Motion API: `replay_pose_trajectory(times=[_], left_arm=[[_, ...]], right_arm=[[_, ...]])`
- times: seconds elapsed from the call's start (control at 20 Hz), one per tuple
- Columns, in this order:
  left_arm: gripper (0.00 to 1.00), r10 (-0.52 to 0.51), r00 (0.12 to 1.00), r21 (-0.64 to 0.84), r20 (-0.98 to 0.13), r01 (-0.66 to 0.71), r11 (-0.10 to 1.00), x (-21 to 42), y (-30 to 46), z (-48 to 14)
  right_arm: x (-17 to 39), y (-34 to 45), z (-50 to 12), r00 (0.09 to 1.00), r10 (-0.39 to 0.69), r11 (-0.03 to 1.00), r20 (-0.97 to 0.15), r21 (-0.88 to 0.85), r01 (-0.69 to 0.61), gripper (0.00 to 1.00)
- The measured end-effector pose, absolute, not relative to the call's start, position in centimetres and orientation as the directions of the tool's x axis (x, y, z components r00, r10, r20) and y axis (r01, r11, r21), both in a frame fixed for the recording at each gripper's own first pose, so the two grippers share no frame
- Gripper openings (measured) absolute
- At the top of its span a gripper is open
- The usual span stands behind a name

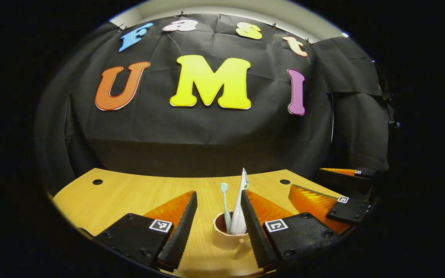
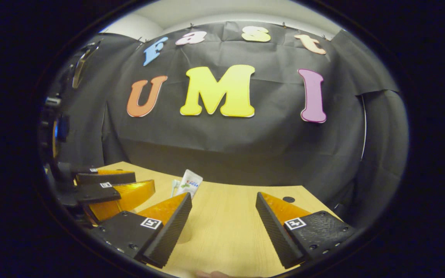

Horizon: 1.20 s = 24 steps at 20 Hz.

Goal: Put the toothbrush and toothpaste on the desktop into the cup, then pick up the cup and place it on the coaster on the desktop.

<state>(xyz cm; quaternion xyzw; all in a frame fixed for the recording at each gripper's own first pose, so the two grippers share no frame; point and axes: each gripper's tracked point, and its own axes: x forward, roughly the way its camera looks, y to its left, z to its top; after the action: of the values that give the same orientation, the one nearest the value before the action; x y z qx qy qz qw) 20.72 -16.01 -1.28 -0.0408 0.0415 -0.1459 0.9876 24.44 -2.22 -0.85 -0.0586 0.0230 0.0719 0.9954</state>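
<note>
A pale pink cup [image 1: 222, 236] with a handle stands on the wooden desktop [image 1: 137, 195]. It holds a light green toothbrush [image 1: 225, 200] and a white toothpaste tube [image 1: 239, 214], both upright. My left gripper [image 1: 218, 193] is open with a finger on each side of the cup; the right-hand finger overlaps the rim, and the left-hand one stands well apart. In the right gripper view, the toothpaste tube [image 2: 190, 183] and the toothbrush head [image 2: 175, 186] rise behind one finger of my right gripper [image 2: 224, 195], which is open over bare desktop. That finger hides the cup.
The right gripper [image 1: 305, 178] hangs at the desk's right edge in the left gripper view. The left gripper [image 2: 145, 181] is at the left in the right gripper view. The desk has cable holes [image 1: 97, 181] [image 1: 284, 181] near the back. A pale edge [image 2: 211, 274] peeks in at the bottom.
</note>
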Motion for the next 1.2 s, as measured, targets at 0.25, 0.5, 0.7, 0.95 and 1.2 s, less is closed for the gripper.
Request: replay_pose_trajectory(times=[0.25, 0.5, 0.7, 0.95, 1.2], left_arm=[[0.88, -0.259, 0.964, -0.079, -0.064, 0.254, 0.964, 17.3, -12.3, -1.5], [0.94, -0.243, 0.967, -0.080, -0.070, 0.238, 0.968, 13.6, -8.3, -1.9], [0.94, -0.219, 0.974, -0.070, -0.051, 0.215, 0.974, 10.7, -5.2, -2.2], [0.94, -0.182, 0.982, -0.054, -0.053, 0.179, 0.982, 8.1, -2.3, -4.0], [0.94, -0.186, 0.979, -0.101, -0.078, 0.178, 0.979, 6.7, -1.5, -5.5]], right_arm=[[23.0, 1.3, -4.1, 0.972, 0.174, 0.980, -0.160, -0.072, -0.188, 0.98], [22.7, 3.7, -5.8, 0.962, 0.141, 0.988, -0.235, -0.028, -0.151, 0.98], [23.4, 5.6, -7.6, 0.917, 0.155, 0.986, -0.368, -0.006, -0.169, 0.98], [24.7, 6.0, -11.0, 0.848, 0.087, 0.987, -0.522, -0.071, -0.145, 0.99], [26.2, 6.4, -13.9, 0.736, 0.047, 0.990, -0.676, -0.067, -0.125, 0.99]])
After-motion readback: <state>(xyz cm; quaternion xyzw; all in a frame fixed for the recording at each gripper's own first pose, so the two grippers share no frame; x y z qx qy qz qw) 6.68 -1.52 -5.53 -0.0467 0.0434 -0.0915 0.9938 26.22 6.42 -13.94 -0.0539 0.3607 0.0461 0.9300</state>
